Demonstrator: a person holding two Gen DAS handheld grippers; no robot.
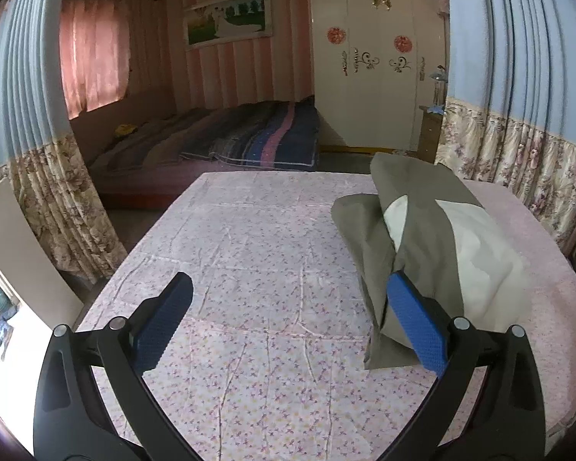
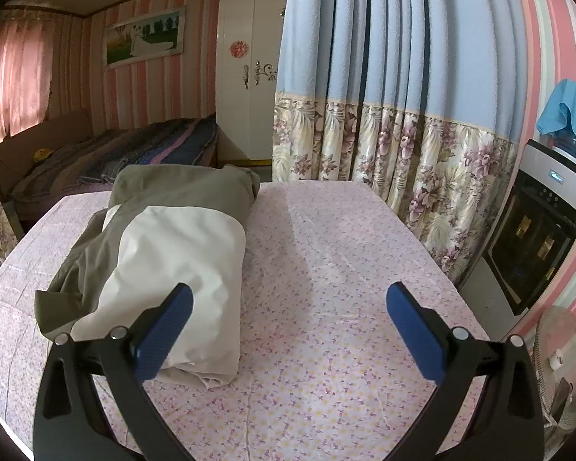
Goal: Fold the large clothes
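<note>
- The olive garment (image 1: 414,226) with pale lining (image 2: 180,253) is seen bundled on the floral-covered table (image 1: 249,269), toward its far side.
- The left gripper (image 1: 292,326) is held with its fingers wide apart; nothing is clamped, and the garment is seen just behind its right finger.
- The right gripper (image 2: 290,334) is likewise spread apart and empty, with the garment beside its left finger.

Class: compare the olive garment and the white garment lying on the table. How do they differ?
The olive garment is dark green; the white garment is pale cream. The olive one sits underneath and reaches further back; the white one lies on top, nearer the grippers. Both are loosely bundled on the floral tablecloth.
</note>
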